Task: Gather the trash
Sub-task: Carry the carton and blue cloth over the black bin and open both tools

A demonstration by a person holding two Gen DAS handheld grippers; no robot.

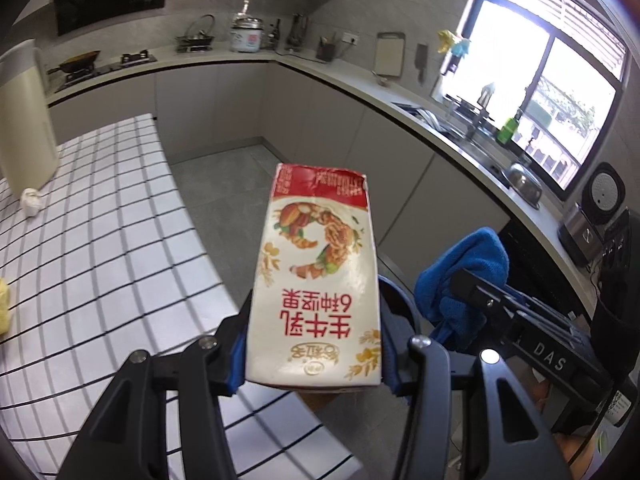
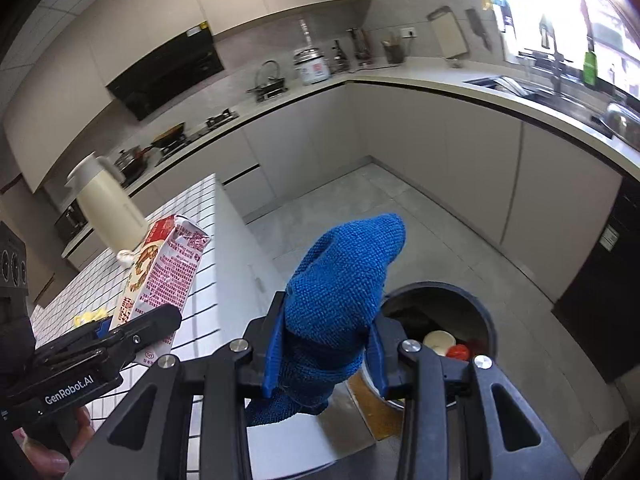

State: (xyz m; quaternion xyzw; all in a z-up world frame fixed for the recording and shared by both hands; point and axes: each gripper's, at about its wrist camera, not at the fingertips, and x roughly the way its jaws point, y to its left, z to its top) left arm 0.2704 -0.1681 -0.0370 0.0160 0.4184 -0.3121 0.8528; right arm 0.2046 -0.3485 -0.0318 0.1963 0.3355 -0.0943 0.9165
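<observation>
My left gripper is shut on a white and red milk carton, held upside down in the air off the table's edge; the carton also shows in the right wrist view. My right gripper is shut on a blue cloth, which also shows in the left wrist view. It hangs above a round bin on the floor, with white and red scraps inside. A crumpled white paper and a yellow scrap lie on the checked tablecloth.
A cream kettle stands at the table's far end. Counters with a stove, rice cooker and sink line the walls. Grey floor lies between table and cabinets.
</observation>
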